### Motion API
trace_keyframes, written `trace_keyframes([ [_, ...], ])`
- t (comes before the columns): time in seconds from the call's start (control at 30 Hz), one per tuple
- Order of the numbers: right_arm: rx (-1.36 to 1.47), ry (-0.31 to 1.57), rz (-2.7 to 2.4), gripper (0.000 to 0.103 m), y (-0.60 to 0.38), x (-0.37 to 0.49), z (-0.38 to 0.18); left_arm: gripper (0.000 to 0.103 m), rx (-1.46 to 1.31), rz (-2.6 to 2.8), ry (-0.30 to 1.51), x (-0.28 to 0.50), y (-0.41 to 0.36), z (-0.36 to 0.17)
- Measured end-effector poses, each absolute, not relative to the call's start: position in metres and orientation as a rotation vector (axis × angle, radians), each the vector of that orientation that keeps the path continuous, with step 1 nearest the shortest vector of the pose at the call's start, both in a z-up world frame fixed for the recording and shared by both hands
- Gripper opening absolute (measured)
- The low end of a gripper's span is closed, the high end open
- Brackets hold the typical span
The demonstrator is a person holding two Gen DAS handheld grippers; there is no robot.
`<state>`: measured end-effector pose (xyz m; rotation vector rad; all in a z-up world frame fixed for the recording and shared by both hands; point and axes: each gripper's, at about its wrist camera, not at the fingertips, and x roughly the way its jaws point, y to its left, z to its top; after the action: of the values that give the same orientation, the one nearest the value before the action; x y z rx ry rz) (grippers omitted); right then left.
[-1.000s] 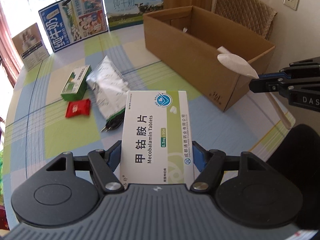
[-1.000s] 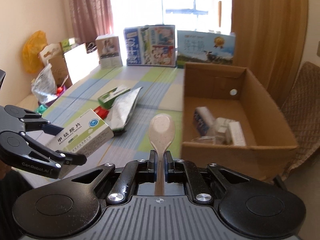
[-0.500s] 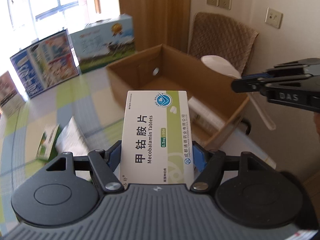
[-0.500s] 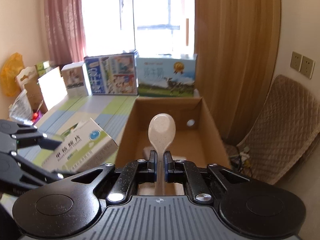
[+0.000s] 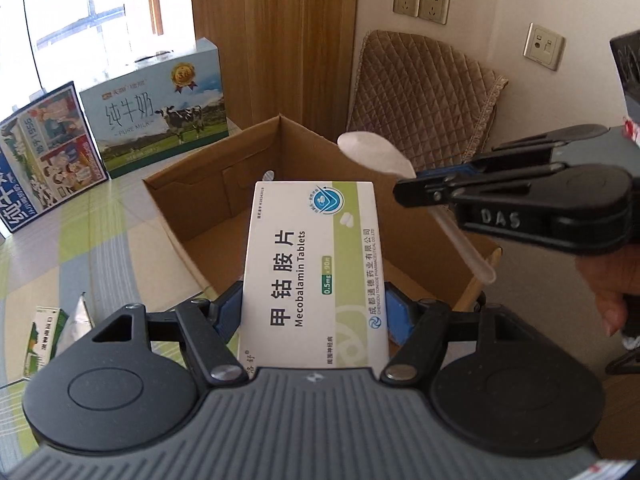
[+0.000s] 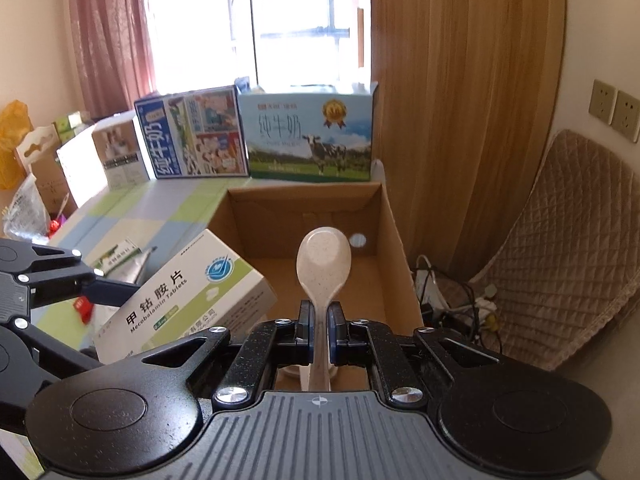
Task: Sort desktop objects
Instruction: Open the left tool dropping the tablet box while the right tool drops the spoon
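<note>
Cardboard box [image 6: 394, 236] beneath | left claw [image 5: 314, 308] pinching tablet box [image 5: 316, 272] | right claw [image 6: 319, 330] pinching spoon [image 6: 323, 258] (cables [image 6: 460, 292] right-view only)

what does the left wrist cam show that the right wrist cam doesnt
Only the left wrist view: the person's hand behind the right tongs, and the spoon's handle tip poking out below them.

Only the right wrist view: pink curtains, cables on the floor beside the chair, and clutter at far left.

Both: the tablet box clamped in the left tongs, the spoon, the open cardboard box, and the milk cartons.
</note>
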<state>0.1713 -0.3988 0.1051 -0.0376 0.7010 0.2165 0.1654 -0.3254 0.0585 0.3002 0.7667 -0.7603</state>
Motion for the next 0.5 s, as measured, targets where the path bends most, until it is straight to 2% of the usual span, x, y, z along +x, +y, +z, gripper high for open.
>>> trace_keyframes([
  [0.5, -0.023, 0.739, 0.195, 0.004, -0.411, 0.179, 0.081, 0.069, 0.252, -0.743, 0.786, 0.185, -0.334, 0.034],
])
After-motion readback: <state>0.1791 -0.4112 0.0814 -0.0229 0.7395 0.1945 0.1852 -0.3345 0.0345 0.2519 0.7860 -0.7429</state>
